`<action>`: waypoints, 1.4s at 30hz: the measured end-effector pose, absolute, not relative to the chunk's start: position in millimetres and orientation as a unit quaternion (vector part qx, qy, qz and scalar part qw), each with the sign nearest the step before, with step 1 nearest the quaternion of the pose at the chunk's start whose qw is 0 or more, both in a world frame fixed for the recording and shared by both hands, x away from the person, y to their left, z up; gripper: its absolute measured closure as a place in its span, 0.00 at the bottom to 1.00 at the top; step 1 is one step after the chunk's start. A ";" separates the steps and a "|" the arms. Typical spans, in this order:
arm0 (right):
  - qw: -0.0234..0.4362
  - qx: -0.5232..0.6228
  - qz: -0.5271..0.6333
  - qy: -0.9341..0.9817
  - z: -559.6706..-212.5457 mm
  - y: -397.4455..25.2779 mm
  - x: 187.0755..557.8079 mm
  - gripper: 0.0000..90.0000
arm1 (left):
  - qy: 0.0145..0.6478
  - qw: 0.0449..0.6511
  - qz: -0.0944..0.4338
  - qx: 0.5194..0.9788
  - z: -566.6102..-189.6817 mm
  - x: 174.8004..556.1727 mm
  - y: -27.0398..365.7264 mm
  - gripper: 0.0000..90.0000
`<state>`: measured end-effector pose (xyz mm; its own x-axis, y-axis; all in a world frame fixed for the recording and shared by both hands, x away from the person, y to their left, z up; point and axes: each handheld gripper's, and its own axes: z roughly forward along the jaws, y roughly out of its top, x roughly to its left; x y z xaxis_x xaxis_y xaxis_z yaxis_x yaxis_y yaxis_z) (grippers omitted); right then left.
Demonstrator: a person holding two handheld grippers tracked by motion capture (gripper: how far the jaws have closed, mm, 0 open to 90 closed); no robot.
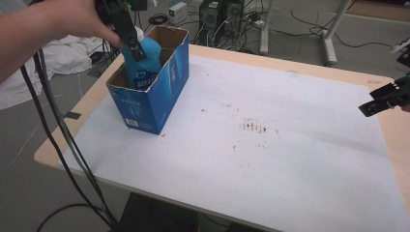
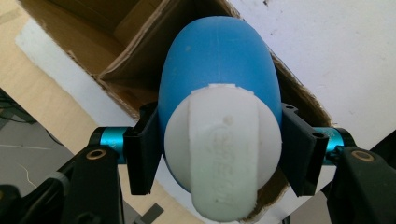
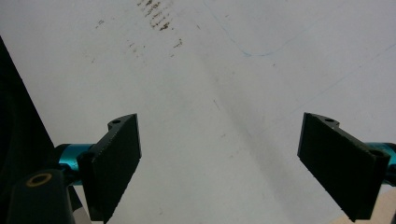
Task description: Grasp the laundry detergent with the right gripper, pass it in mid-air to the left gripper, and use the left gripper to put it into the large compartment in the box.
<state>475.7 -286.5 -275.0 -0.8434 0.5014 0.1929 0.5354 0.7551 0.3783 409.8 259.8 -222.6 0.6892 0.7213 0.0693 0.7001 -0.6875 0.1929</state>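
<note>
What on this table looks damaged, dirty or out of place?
The white mat carries brown smudges near its middle. The blue carton has torn, ragged top edges, seen in the left gripper view. The left claw grips a blue bottle in the carton.

Illumination: even, diffuse overhead light; bright throughout.
Shadows: soft shadow beside the blue cardboard box [image 1: 154, 92] on the white foam table cover [image 1: 270, 159].
Focus: white flip cap of the blue plastic bottle [image 2: 224, 154] slightly soft at close range.
Glare: none.
</note>
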 end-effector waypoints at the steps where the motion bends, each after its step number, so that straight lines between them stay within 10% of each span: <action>1: 0.040 -0.277 -0.214 -0.936 -275.3 -286.6 475.8 0.14 | 0.387 0.074 0.068 0.916 -224.9 409.9 259.2 0.43; 42: 0.039 -0.282 -0.211 -0.935 -278.3 -290.3 472.6 0.14 | 0.373 0.038 0.049 0.926 -267.1 411.3 256.8 0.42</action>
<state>472.6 -290.3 -278.3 -0.8381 0.5105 0.1922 0.5436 0.7520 0.3728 411.3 256.8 -267.1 0.7176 0.6937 0.0615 0.6864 -0.7194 0.1066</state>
